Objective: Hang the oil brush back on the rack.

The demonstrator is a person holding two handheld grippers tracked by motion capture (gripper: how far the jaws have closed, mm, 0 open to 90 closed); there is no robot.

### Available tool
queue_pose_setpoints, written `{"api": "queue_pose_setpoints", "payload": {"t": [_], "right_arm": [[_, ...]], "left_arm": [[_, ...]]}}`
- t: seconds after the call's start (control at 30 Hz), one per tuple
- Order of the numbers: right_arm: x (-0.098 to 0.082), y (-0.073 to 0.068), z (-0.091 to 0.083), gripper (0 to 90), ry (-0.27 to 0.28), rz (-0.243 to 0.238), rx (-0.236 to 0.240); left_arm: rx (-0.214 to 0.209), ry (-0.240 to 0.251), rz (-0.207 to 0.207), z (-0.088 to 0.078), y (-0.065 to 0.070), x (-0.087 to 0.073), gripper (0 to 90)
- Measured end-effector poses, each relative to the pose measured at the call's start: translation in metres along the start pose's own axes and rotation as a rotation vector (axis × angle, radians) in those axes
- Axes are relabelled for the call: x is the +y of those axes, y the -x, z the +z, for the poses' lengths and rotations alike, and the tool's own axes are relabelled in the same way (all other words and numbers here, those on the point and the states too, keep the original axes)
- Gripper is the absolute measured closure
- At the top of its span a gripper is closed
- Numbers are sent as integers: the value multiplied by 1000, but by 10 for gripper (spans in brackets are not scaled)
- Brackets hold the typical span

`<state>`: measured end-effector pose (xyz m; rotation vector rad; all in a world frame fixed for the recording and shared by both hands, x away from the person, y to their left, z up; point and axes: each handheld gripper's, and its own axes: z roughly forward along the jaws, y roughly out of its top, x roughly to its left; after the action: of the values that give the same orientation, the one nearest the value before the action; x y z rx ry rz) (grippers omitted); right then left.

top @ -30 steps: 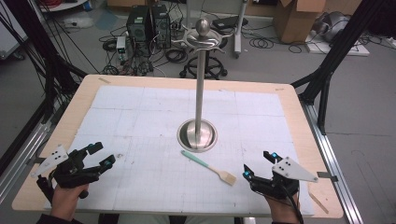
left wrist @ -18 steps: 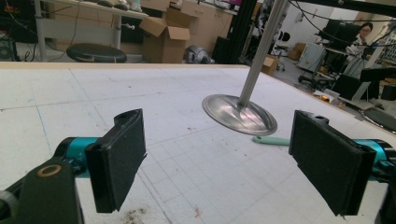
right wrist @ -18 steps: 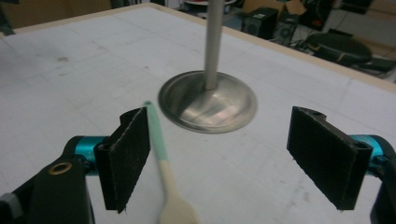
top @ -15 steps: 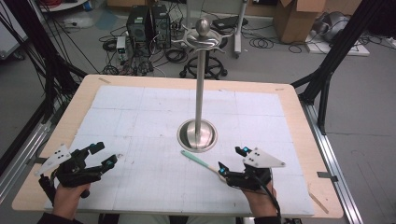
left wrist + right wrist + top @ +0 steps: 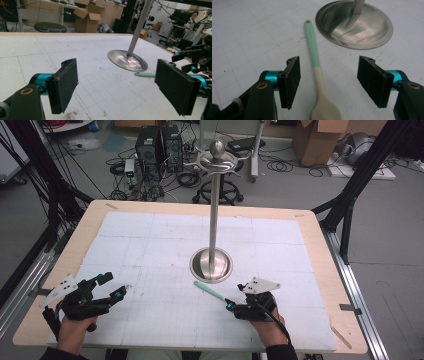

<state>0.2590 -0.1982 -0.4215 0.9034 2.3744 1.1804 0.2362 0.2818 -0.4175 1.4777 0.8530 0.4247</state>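
A spoon (image 5: 313, 47) with a mint-green handle and a cream bowl lies on the white mat, handle end towards the steel stand's round base (image 5: 362, 27). My right gripper (image 5: 332, 81) straddles the spoon near the bowl. Its jaws have just been closing, and both pads stand clear of the spoon. From above, the right gripper (image 5: 231, 306) covers the bowl end and the spoon's handle (image 5: 209, 290) points up-left towards the base (image 5: 212, 266). My left gripper (image 5: 114, 285) rests open at the front left, nothing between its pads (image 5: 63, 85).
A tall steel pole rises from the base to a hooked top (image 5: 217, 160) above the mat's middle. The wooden table's edge (image 5: 345, 320) runs close on the right. Black frame legs, boxes and cables stand beyond the table. In the left gripper view, the spoon's handle (image 5: 145, 74) lies past the base (image 5: 127, 60).
My right gripper has moved left and lower, from the front right corner to over the spoon's bowl end, and its jaws stand narrower. The left gripper has stayed put.
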Motion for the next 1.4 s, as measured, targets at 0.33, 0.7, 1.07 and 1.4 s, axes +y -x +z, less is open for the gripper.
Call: {"api": "queue_pose_setpoints", "payload": {"t": [0.33, 0.7, 1.07, 1.4], "right_arm": [[-2, -2, 24, 436, -102, -19, 24], [-2, -4, 29, 694, -157, -47, 76], [2, -8, 30, 807, -194, -73, 47], [4, -11, 29, 825, -197, -58, 25]], "left_arm": [[-6, -14, 12, 0, 1, -1, 194], [-6, -22, 11, 0, 1, -1, 194], [-6, -31, 14, 1, 2, -1, 198], [-8, -30, 16, 1, 2, -1, 199]]}}
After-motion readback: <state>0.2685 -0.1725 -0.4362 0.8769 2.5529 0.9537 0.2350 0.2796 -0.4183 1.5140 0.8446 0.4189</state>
